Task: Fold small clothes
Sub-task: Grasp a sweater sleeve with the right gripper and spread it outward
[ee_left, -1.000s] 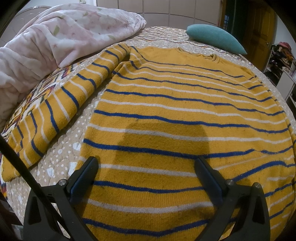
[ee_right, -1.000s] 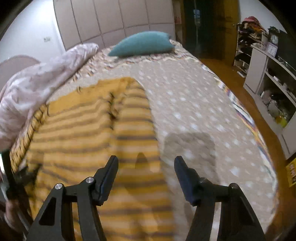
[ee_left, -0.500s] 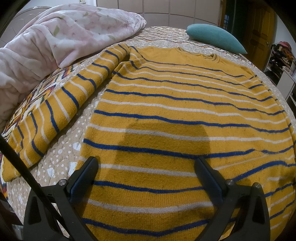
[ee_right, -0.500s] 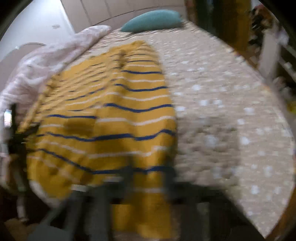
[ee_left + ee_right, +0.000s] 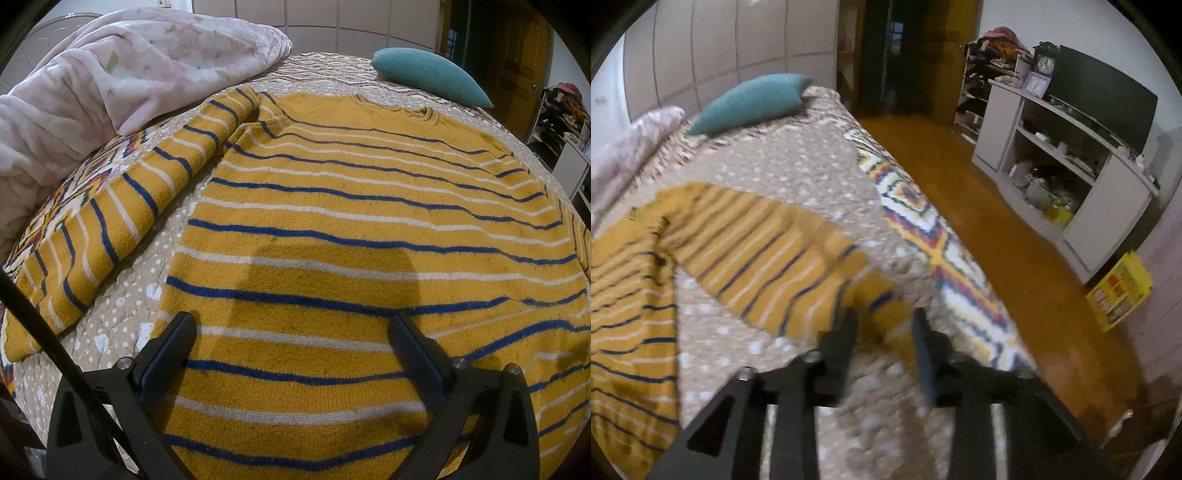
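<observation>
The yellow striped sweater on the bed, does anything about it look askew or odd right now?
The sweater body lies flat, with small dark specks across the knit. Its left sleeve angles out over the quilt. The right sleeve stretches toward the bed edge, its cuff between the right tongs; blur hides whether they grip it.
</observation>
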`<action>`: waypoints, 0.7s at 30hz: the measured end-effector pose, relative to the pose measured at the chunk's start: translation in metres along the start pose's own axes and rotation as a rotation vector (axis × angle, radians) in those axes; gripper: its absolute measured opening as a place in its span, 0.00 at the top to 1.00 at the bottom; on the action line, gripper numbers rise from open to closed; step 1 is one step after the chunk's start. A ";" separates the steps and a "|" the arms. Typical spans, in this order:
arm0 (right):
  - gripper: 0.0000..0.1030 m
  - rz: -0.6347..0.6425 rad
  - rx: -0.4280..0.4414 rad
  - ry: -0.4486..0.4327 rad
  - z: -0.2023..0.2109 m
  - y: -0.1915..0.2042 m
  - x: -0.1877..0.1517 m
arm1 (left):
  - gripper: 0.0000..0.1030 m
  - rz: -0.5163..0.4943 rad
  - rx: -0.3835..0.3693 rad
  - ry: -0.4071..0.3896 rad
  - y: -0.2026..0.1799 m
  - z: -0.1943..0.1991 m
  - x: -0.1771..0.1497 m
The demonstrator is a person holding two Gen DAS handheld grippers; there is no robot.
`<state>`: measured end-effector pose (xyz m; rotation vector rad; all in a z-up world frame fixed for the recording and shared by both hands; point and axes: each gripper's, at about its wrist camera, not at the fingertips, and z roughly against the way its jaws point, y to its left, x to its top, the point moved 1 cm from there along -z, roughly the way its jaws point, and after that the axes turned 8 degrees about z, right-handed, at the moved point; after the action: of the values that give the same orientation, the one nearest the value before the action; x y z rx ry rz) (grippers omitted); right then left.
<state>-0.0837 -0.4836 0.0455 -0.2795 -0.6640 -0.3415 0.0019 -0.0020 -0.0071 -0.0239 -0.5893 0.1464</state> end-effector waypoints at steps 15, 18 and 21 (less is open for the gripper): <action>0.42 0.206 0.209 -0.067 0.033 0.141 -0.036 | 0.13 0.401 -0.067 -0.012 0.177 0.062 0.015; 0.42 0.226 0.242 -0.052 0.030 0.159 -0.040 | 0.13 0.589 -0.176 0.007 0.231 0.051 -0.001; 0.42 0.243 0.257 -0.037 0.027 0.173 -0.044 | 0.13 0.633 -0.256 -0.042 0.248 0.046 -0.006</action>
<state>-0.0628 -0.3072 0.0124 -0.1185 -0.6944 -0.0174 -0.0607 0.2414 0.0122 -0.4594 -0.6238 0.6861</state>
